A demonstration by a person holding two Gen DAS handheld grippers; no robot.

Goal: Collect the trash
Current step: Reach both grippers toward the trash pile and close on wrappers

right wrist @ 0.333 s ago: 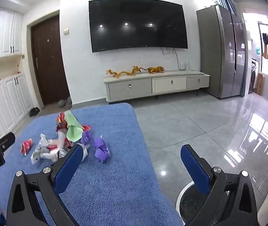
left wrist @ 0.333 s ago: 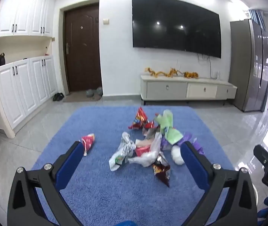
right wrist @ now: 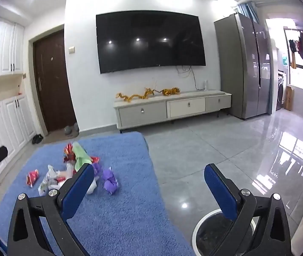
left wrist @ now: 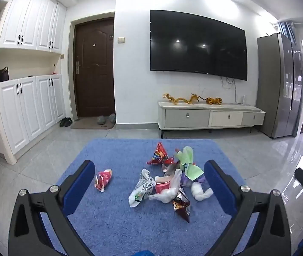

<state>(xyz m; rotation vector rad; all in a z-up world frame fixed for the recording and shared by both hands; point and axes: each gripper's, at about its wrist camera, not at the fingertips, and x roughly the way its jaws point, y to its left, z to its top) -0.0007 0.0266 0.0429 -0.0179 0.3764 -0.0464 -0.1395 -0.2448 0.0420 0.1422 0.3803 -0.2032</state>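
Left blue-padded black gripper (left wrist: 149, 183) hanging wide apart, empty, facing crumpled wrapper pile (left wrist: 168, 183) lying on blue shaggy rug (left wrist: 108, 224). Right blue-padded gripper (right wrist: 149, 183) gaping too, round white-rimmed bin (right wrist: 213, 232) sitting below it. Risk: thin plastic slipping, pads snagging rug pile.

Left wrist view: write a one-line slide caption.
Open left gripper faces a pile of snack wrappers on a blue rug.

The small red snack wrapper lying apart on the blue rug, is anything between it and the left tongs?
Nothing visible. The small red snack wrapper lies alone on the blue rug, just ahead of the open left tongs, near their left finger. The main trash pile sits off to its right, apart from it.
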